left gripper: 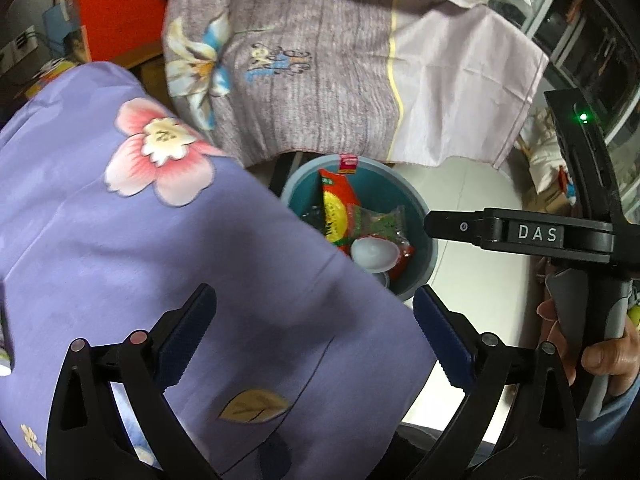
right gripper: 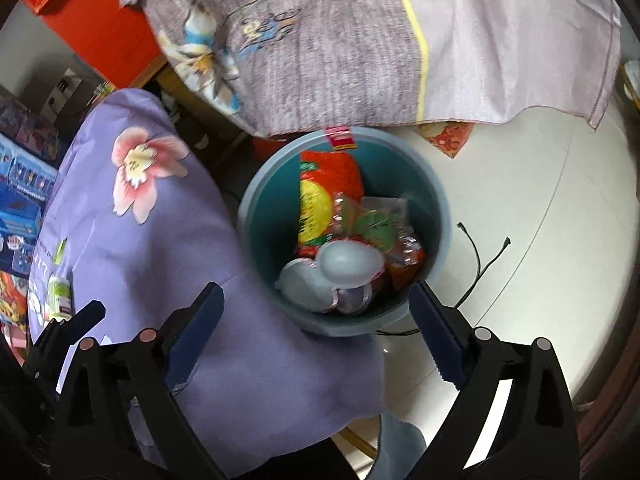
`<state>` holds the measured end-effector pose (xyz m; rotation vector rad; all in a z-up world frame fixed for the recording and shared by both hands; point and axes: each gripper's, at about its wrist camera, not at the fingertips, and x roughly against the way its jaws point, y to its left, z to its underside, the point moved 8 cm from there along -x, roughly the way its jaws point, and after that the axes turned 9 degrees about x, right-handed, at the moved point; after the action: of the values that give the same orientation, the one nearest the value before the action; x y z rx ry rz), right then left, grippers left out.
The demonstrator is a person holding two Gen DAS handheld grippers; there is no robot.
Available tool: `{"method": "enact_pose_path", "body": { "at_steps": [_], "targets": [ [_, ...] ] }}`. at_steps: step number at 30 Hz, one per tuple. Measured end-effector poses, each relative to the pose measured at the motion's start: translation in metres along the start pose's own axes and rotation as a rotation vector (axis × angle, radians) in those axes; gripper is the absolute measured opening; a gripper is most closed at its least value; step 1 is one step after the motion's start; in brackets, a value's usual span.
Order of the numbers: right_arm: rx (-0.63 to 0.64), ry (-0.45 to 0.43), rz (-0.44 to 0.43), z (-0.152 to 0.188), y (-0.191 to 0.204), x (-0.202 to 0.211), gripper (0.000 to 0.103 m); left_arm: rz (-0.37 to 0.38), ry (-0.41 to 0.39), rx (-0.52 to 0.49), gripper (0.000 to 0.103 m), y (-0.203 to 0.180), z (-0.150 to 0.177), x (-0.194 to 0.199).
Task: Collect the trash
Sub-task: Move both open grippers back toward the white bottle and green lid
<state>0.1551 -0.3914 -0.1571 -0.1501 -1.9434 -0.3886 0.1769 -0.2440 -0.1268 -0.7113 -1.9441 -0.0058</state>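
Both grippers, left [left gripper: 316, 334] and right [right gripper: 316, 330], are hanging released and empty, wrappers [right gripper: 328, 196] are lying in the bin [right gripper: 442, 216], and a bottle [right gripper: 60, 296] seems left.

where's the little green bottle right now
In the right wrist view, the small green bottle lies at far left on the purple floral cloth, left of the trash bin.

A bin [right gripper: 256, 200] stands on the floor [right gripper: 520, 184] between two cloth-draped surfaces, a flowered cloth [right gripper: 160, 240] to its left and a second cloth [right gripper: 340, 48] hanging behind it. Inside the bin lie a snack packet [right gripper: 320, 192], crumpled wrappers [right gripper: 384, 224] and an egg-shaped shell [right gripper: 348, 260] on top, near the front. A cord [right gripper: 478, 264] lies on the floor to the bin's right, and a small bottle [right gripper: 60, 296] rests on the flowered cloth at far left.
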Motion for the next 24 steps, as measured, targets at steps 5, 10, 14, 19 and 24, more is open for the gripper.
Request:
{"method": "enact_pose_path", "body": {
  "at_steps": [5,10,14,19,24],
  "targets": [
    [0.078,0.016,-0.006,0.002,0.045,-0.001,0.090,-0.001,-0.024,0.050,0.099,0.031,0.008,0.020],
    [0.126,0.042,-0.010,0.005,0.083,-0.004,0.090,-0.004,-0.057,0.114,0.099,0.069,0.016,0.041],
    [0.168,0.068,-0.010,0.007,0.119,-0.011,0.090,-0.014,-0.081,0.164,0.099,0.102,0.026,0.058],
    [0.221,0.096,-0.023,0.010,0.166,-0.020,0.090,-0.068,-0.118,0.236,0.099,0.155,0.038,0.082],
    [0.276,0.131,-0.046,0.013,0.213,-0.031,0.090,-0.117,-0.138,0.321,0.099,0.215,0.050,0.104]
  ]
}}
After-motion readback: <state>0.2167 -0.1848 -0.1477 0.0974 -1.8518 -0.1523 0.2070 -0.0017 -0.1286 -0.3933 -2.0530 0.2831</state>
